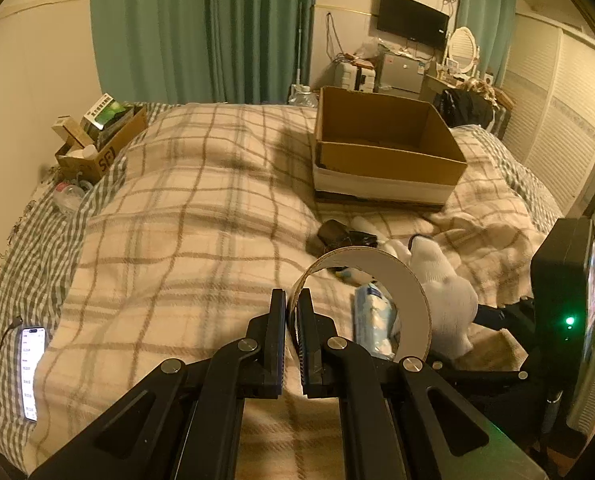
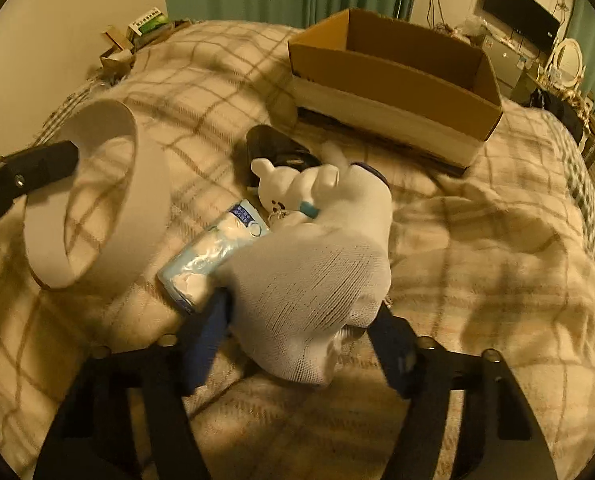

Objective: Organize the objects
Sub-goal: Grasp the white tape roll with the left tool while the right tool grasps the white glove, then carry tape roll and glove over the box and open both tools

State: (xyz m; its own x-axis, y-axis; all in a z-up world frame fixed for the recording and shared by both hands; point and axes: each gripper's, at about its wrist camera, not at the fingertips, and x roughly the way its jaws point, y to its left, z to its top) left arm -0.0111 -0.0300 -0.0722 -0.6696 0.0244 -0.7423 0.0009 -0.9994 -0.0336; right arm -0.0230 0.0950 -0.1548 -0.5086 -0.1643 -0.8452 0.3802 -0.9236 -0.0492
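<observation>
on the left of the bed [image 1: 177, 208], the left gripper [image 1: 291, 320] has its jaws clamped on the wall of a white tape roll [image 1: 377, 276], which is held upright on edge above the blanket. risk: the grip covers only a thin strip of the ring, so the roll may pivot or slip out during transfer to the cardboard box [image 1: 381, 148]. further right, a tissue pack [image 2: 213, 252] lies just beside the roll, touching a white glove [image 2: 317, 264]. the right gripper [image 2: 301, 344] has its jaws apart, one on each side of the glove, not yet closed. risk: the glove is soft knit fabric and may bunch or drag the tissue pack and the small white toy [image 2: 273, 188] along. the box stands open at the far right of the bed, well apart from the pile.
</observation>
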